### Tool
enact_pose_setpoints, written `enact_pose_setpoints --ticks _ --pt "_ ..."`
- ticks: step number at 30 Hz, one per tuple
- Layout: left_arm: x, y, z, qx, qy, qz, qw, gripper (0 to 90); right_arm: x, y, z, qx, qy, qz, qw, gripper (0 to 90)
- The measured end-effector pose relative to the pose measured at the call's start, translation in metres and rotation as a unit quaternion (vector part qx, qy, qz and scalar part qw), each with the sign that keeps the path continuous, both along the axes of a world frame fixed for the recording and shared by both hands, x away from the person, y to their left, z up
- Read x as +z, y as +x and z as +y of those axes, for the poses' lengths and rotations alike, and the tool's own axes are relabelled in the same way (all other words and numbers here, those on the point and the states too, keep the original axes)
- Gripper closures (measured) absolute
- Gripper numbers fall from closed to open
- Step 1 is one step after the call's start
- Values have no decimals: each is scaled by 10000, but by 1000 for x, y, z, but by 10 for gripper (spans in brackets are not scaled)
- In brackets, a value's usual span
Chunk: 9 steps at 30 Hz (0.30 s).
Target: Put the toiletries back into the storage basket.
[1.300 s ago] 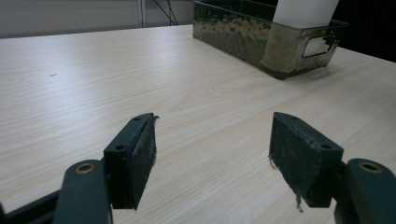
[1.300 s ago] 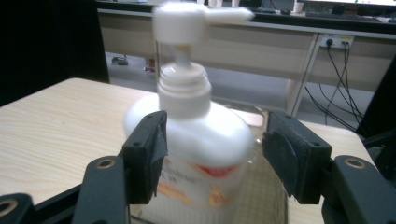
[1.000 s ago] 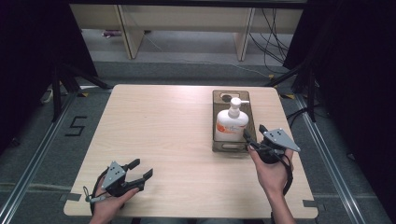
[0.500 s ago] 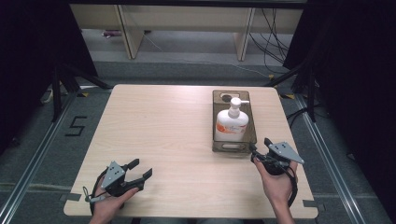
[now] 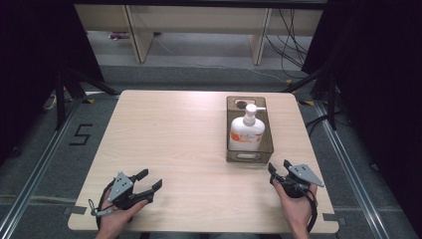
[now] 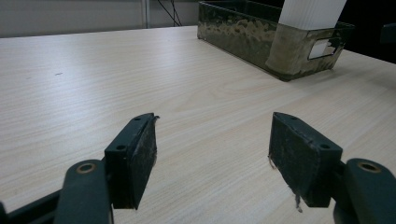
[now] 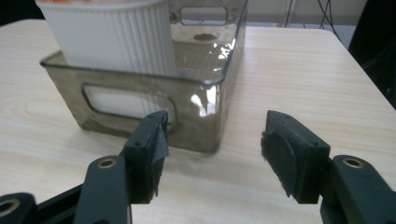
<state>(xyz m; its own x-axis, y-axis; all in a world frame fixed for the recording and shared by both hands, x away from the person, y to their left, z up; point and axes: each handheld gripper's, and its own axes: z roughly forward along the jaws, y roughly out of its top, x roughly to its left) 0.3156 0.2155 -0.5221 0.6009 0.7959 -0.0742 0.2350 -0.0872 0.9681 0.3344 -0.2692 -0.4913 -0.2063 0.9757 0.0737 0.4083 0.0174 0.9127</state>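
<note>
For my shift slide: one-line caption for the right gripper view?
Open right gripper facing the smoky bin that holds a white pump bottle, on the table.

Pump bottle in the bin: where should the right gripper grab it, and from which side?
Likely the neck just under the pump head, from above. The pump bottle stands upright inside the smoky bin, whose walls screen its lower body from the sides, and only the top rises above the rim. The right gripper, open just short of the bin's near end, is closest.
</note>
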Motion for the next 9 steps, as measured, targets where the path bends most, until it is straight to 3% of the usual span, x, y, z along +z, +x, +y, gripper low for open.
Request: enact_pose_setpoints --ticks 6,8,9 --pt "0 0 0 20 -16 -18 10000 321 -3 -1 -6 36 -232 -182 9996 409" --pt "0 -1 0 29 -8 -11 10000 321 -3 -2 -7 47 -213 -126 9997 409" --pt "0 -1 0 34 -12 -8 10000 321 -5 -1 -6 66 -78 -180 9998 408"
